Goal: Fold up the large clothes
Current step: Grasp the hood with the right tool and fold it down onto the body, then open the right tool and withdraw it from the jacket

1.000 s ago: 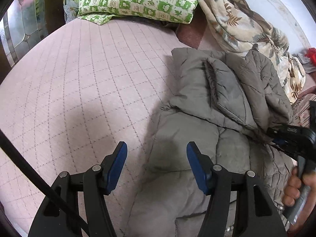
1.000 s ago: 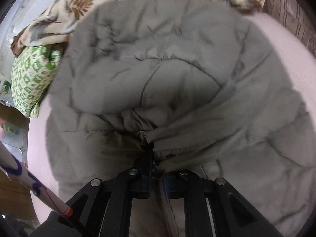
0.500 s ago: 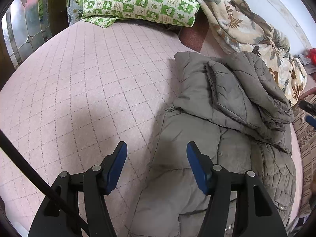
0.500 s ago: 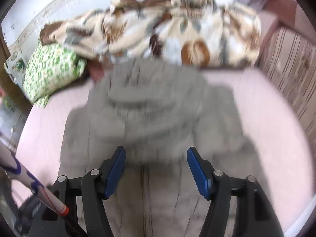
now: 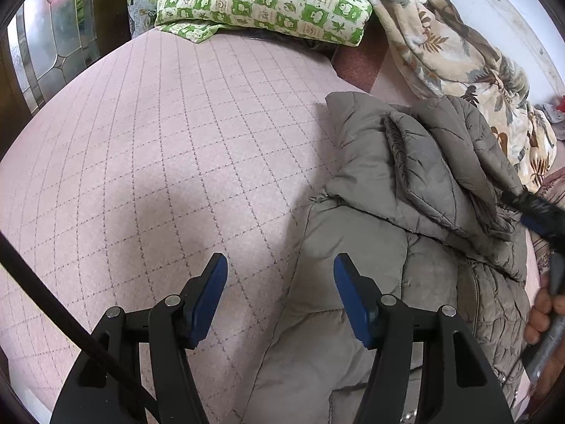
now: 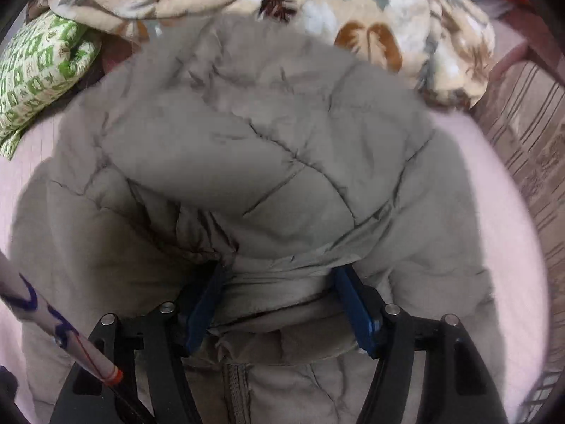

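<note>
A grey quilted puffer jacket (image 5: 406, 219) lies on a pink quilted bed (image 5: 159, 148), with a sleeve and the hood folded over its body. My left gripper (image 5: 280, 268) is open and empty, above the jacket's left edge and the bed. My right gripper (image 6: 279, 275) is open, its blue pads on either side of a bunched fold of the jacket (image 6: 268, 162) near the collar and zipper. The right gripper also shows in the left wrist view (image 5: 540, 219) at the jacket's right side.
A green-and-white checked pillow (image 5: 261, 0) lies at the head of the bed. A cream leaf-print blanket (image 5: 459, 56) is heaped behind the jacket. A striped cloth (image 6: 529, 162) lies right of the bed. A glass-paned door (image 5: 53, 42) stands at left.
My right gripper let go of the jacket fold, drew back, and has come down again open around a bunched fold. My left gripper has stayed open and nearly still.
</note>
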A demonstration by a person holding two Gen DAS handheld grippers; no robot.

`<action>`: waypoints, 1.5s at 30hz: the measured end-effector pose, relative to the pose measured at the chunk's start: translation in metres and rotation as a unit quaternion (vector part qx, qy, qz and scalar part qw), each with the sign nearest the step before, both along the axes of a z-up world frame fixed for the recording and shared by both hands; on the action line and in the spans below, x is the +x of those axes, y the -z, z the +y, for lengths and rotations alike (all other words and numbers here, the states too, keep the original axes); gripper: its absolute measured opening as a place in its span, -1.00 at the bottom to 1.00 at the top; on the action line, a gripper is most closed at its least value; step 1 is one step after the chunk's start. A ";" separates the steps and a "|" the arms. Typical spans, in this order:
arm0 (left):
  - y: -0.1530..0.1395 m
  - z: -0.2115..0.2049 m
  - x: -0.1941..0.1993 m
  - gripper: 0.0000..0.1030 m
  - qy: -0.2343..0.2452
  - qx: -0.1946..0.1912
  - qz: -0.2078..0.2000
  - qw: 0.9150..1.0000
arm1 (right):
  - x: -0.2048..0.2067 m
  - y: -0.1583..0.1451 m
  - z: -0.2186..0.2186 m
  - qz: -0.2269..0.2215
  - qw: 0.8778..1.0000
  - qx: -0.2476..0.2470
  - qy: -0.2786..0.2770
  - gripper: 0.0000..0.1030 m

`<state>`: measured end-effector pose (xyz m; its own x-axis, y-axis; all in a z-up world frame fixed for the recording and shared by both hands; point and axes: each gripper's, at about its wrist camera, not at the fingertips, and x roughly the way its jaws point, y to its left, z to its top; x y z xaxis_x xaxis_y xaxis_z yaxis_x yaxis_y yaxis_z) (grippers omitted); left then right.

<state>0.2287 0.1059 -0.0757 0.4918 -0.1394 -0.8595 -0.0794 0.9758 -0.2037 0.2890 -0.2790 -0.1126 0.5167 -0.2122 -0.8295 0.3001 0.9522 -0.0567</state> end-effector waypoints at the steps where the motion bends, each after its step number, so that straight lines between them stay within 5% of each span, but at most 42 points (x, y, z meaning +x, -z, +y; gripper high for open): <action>1: 0.000 0.000 0.000 0.19 -0.001 0.001 -0.001 1.000 | -0.007 -0.012 0.002 -0.022 1.000 0.002 0.000 0.36; 3: 0.001 0.000 -0.001 0.19 -0.003 0.004 0.000 1.000 | -0.024 -0.039 0.012 -0.076 0.997 0.004 -0.010 0.36; 6: 0.002 0.002 -0.001 0.19 -0.004 0.004 0.004 1.000 | -0.026 -0.050 0.034 -0.094 0.995 0.000 -0.041 0.36; 14: 0.000 0.004 0.000 0.20 -0.009 0.015 -0.001 1.000 | 0.025 0.014 0.071 -0.020 0.998 0.021 -0.054 0.45; 20: -0.006 0.005 -0.007 0.19 -0.012 0.026 -0.010 1.000 | 0.001 -0.020 0.061 -0.033 0.996 0.043 -0.073 0.47; 26: -0.014 -0.006 -0.023 0.20 0.000 0.095 -0.038 0.995 | -0.098 -0.042 -0.011 -0.025 0.997 0.059 -0.053 0.57; 30: -0.014 -0.006 -0.045 0.20 0.022 0.097 -0.040 0.994 | -0.172 -0.039 -0.091 -0.010 0.996 0.083 0.015 0.59; 39: 0.016 0.018 -0.089 0.20 0.044 0.009 0.050 0.998 | -0.313 -0.007 -0.221 -0.013 0.984 0.127 0.128 0.67; 45: 0.028 0.030 -0.099 0.20 0.046 -0.078 0.085 0.992 | -0.340 0.032 -0.258 -0.033 0.964 0.214 0.156 0.67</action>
<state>0.1296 0.1363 -0.1034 0.3215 -0.3142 -0.8933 -0.0382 0.9383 -0.3438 -0.0512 -0.5373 -0.1447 0.5379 -0.0117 -0.8430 0.5644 0.7477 0.3498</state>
